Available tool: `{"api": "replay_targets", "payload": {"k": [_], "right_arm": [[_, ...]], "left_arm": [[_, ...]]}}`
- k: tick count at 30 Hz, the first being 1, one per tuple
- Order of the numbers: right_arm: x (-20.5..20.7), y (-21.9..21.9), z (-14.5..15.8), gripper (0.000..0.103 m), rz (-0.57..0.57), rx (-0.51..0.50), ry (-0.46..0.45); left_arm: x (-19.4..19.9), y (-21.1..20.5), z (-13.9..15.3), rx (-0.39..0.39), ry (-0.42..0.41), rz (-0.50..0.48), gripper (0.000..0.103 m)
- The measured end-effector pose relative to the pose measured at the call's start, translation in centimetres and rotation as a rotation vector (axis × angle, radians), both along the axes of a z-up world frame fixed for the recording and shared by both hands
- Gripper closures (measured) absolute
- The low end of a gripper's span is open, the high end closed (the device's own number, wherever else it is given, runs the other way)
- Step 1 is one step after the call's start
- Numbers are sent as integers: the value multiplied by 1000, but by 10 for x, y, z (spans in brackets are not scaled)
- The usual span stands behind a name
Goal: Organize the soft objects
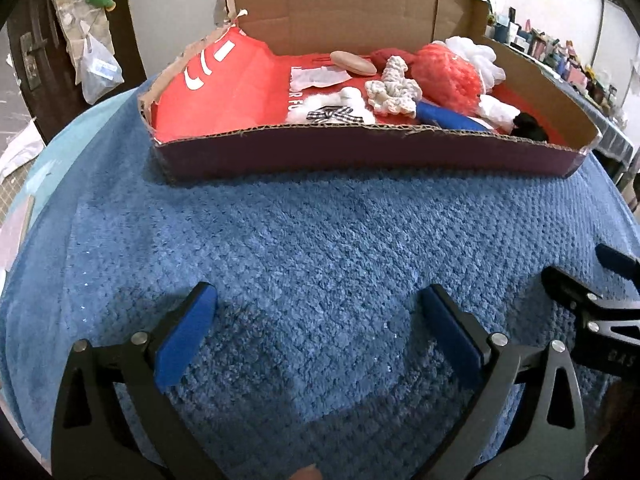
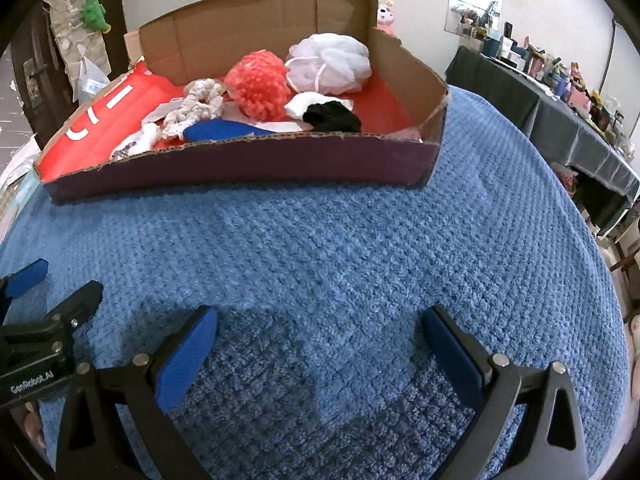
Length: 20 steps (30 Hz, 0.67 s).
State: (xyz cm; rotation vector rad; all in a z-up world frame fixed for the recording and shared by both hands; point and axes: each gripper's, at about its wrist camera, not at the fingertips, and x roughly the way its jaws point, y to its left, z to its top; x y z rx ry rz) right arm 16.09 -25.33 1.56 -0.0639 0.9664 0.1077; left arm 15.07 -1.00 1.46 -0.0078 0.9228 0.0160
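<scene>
A cardboard box with a red lining stands at the far side of a blue towel. Inside lie a red mesh pouf, a white pouf, a cream crochet piece, a blue soft item, a black and white sock and a tan oval pad. My left gripper is open and empty above the towel. My right gripper is open and empty beside it; it also shows in the left wrist view.
A dark door with hanging bags stands at the far left. A long table with a dark cloth and many small items runs along the right wall. The towel's edge drops off at left and right.
</scene>
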Motion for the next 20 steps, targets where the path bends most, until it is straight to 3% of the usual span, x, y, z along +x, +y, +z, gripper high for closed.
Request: {"api": "replay_targets", "payload": {"k": [20], "right_arm": [[4, 3, -2, 0, -10, -8, 1]], "left_arm": [[-2, 0, -2, 3, -13, 0, 0]]}}
